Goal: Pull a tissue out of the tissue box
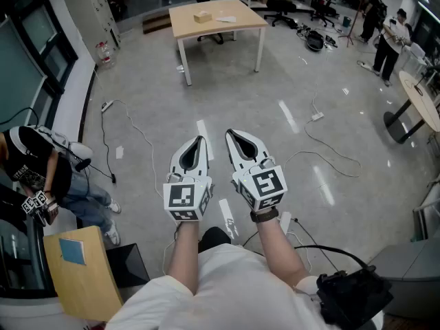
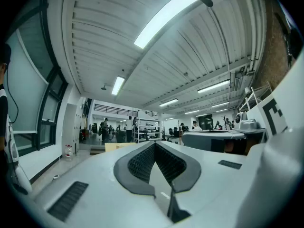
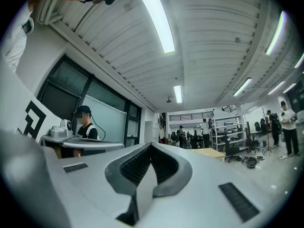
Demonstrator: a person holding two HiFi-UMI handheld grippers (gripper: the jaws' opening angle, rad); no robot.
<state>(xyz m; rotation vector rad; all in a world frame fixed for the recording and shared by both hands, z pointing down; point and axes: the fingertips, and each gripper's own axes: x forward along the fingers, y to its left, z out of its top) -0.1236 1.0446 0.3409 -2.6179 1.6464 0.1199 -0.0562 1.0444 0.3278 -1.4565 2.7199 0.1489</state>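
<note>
The tissue box [image 1: 202, 17] is a small tan box on a light wooden table [image 1: 234, 27] far ahead across the floor, with a white sheet [image 1: 225, 19] lying beside it. My left gripper [image 1: 200, 140] and right gripper [image 1: 229, 133] are held side by side over the grey floor, well short of the table. Both point toward it, shut, with nothing between their jaws. In the left gripper view, the left gripper [image 2: 154, 144] has its tips meeting, and the table [image 2: 118, 147] shows small behind. The right gripper [image 3: 151, 145] is shut too.
A person [image 1: 42, 174] sits at the left by the window wall. Cables [image 1: 130, 126] trail over the floor. A wooden board [image 1: 77, 270] lies at lower left, a black bag [image 1: 354, 295] at lower right. People [image 1: 388, 43] and a round table [image 1: 427, 100] stand far right.
</note>
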